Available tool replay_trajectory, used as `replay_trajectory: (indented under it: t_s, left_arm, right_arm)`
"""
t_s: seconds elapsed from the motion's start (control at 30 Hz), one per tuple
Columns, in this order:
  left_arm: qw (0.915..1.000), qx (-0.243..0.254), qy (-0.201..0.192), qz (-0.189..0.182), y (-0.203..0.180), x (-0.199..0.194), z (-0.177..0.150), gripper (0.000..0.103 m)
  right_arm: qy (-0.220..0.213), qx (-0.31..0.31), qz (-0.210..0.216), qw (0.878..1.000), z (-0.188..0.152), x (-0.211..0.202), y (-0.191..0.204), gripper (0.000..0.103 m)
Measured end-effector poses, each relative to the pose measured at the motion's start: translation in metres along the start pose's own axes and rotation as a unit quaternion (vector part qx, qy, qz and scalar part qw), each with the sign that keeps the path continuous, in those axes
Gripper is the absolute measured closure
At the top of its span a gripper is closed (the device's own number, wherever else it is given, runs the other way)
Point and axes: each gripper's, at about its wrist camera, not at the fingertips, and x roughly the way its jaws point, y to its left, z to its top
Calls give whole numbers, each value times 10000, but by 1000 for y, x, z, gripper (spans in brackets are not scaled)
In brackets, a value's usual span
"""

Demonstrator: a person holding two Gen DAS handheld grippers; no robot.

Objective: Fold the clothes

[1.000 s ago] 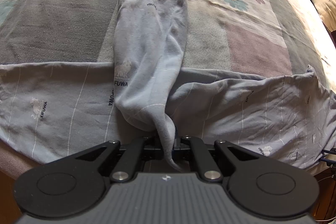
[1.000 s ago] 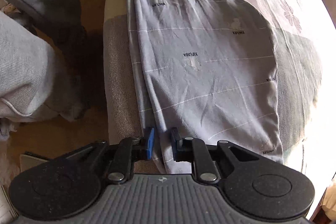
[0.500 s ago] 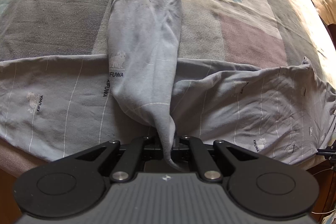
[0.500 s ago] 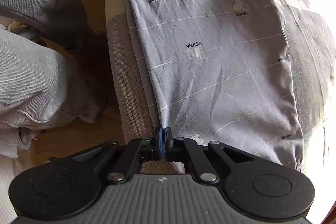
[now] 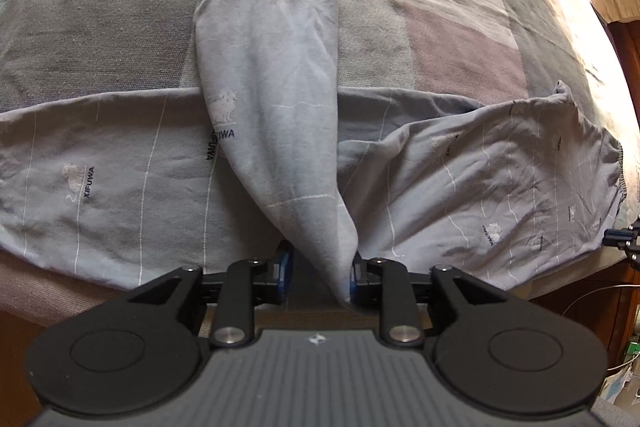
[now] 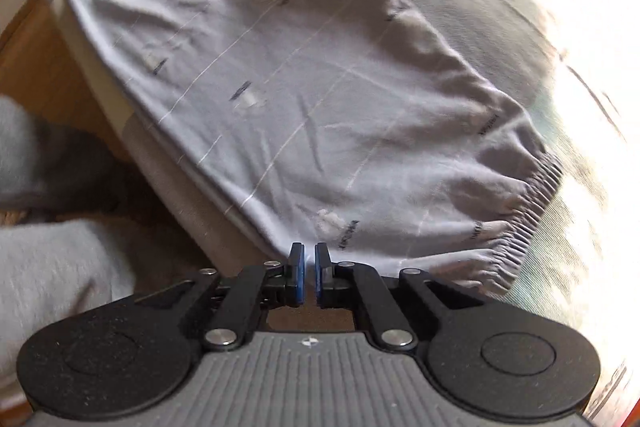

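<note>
1. Grey trousers are seen spread across the near edge of the bed, their long axis running left to right in the left wrist view.
2. One leg is laid back over the rest, its long axis pointing away from the camera, cuff at the far end, narrowing to a point near the left gripper.
3. That point is seen between the left jaws, which have just been opening; it lies against the right-hand pad, the other pad standing clear, so nothing is pinched.
4. In the right wrist view the right gripper is seen at the trousers' edge, close by the elastic waistband. Its jaws stand narrow, a thin gap between the pads; the cloth's edge sits just past the tips, and whether it is pinched cannot be made out.
5. The right view is blurred, so print on the cloth is unreadable; the bed's far side is washed out by glare.
6. A person's grey-clad leg is cut off at the left.
</note>
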Motion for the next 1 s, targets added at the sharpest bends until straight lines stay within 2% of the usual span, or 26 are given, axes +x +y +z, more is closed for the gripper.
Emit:
replay_trajectory:
  t_s: [0.07,0.17,0.33,0.43,0.5,0.53,0.6,0.67,0.73,0.8,0.87,1.0]
  left_arm:
    - [9999,59,126,-49,2,0,3,65]
    - [9997,112,202,-42,5,-2,8,62]
    - [9992,206,356,-26,9,-5,10,58]
    - [9982,203,557,-98,12,-4,9,56]
    - [9970,235,713,-166,13,-4,9,49]
    - [9964,320,768,-161,13,-3,9,43]
    - [9940,756,786,96,7,-3,9,39]
    - [9880,1295,727,431,-2,-4,10,38]
    - [9855,1474,637,553,-6,-6,16,34]
    - [9870,1357,706,492,-4,-6,21,31]
    - [9884,1127,950,362,3,-2,24,30]
    - [9891,702,1252,329,18,5,21,29]
  right_arm:
    - [-180,739,-211,9969,-2,3,-16,86]
    - [245,1305,-307,9907,-7,22,-39,86]
    - [-225,2065,-213,9779,-13,-4,-45,86]
    - [-521,2892,-298,9554,-21,-12,-55,86]
    - [-725,3431,-382,9357,-27,-13,-59,85]
    - [-833,3769,-368,9218,-33,-12,-65,85]
    - [-982,4349,-341,8944,-45,-8,-73,82]
    - [-1003,4614,-265,8811,-52,-2,-76,80]
    - [-1004,4789,-202,8719,-56,3,-78,80]
    - [-1003,4585,-239,8827,-50,6,-73,80]
    - [-1020,4432,-254,8902,-46,4,-69,76]
    - [-1032,4284,-198,8975,-39,1,-64,74]
